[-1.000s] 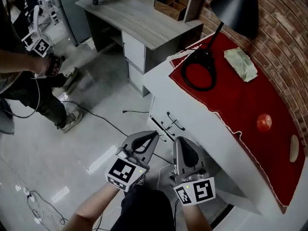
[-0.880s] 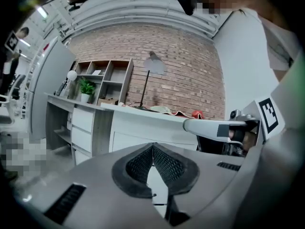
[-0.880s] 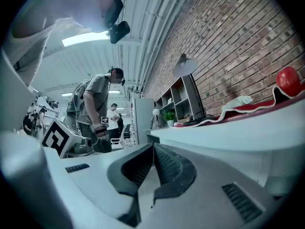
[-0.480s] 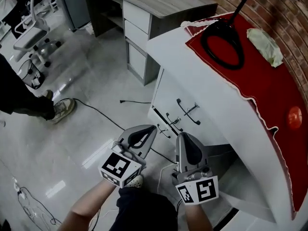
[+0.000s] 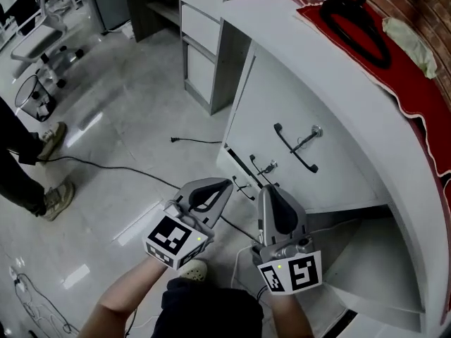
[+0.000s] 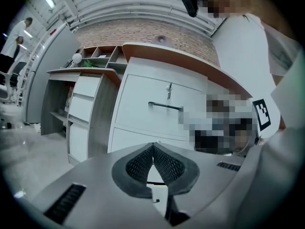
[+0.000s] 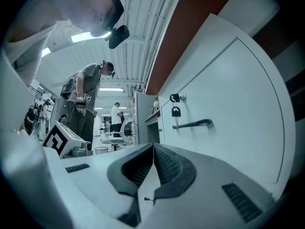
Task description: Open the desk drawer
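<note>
Head view: the left gripper (image 5: 228, 183) and right gripper (image 5: 267, 189) are seen side by side low in the frame, both aimed at the white desk (image 5: 331, 62). Both are held short of the desk front, nothing touched. The desk drawer (image 5: 282, 97) is seen as the top white front panel, closed, with a black handle (image 5: 296, 148) and a key (image 5: 316, 130) just above it. Smaller black handles (image 5: 262, 167) are seen on the lower fronts. A red cloth (image 5: 405, 76) is spread on the desk top, with a black lamp base (image 5: 356, 20) on it. A grey wooden desk (image 5: 204, 30) stands beyond. A black cable (image 5: 106, 166) lies on the floor, and a bystander's shoes (image 5: 55, 197) are seen at the left edge.

Left gripper view: the left gripper (image 6: 153, 145) is seen with jaws pressed together, nothing between them. The desk drawer (image 6: 138, 104) is straight ahead, well apart, its handle (image 6: 164, 106) horizontal under the key (image 6: 168, 89). The grey wooden desk (image 6: 90, 113) is at left, and a brick wall (image 6: 143, 32) behind.

Right gripper view: the right gripper (image 7: 153, 146) is also closed and empty. The desk drawer (image 7: 228, 94) fills the right side, near but not touched. Its handle (image 7: 193, 124) and a hanging key (image 7: 176, 111) are seen ahead of the jaws. A person (image 7: 88, 104) stands at left.
</note>
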The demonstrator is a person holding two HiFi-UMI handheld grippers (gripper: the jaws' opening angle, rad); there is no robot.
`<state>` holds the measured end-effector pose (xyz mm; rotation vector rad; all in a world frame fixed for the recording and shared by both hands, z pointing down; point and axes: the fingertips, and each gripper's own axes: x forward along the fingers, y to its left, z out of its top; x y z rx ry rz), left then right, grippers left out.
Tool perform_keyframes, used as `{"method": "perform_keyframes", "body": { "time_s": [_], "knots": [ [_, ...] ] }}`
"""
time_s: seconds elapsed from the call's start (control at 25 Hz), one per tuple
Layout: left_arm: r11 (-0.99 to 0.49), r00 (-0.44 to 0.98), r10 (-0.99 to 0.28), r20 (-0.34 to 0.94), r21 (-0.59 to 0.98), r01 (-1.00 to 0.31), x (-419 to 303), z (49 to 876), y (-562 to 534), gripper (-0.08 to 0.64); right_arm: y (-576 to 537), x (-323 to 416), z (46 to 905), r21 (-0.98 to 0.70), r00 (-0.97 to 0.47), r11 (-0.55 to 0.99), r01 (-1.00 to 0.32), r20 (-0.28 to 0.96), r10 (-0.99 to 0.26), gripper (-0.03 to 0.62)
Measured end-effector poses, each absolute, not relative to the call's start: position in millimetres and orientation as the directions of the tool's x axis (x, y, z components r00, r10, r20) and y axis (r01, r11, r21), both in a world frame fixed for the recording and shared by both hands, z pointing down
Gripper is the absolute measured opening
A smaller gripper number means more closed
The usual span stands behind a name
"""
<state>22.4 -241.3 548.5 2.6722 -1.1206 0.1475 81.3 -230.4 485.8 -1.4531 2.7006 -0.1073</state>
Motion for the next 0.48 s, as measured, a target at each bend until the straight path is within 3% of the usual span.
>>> {"method": "perform_keyframes", "body": {
  "time_s": [0.48],
  "knots": [
    [-0.7, 0.719, -0.679, 0.147, 0.163, -0.695, 27, 626, -247, 0.009, -231, 90, 570, -0.006, -0.566, 0.566, -0.824, -0.037, -0.824, 0.018]
  ]
}}
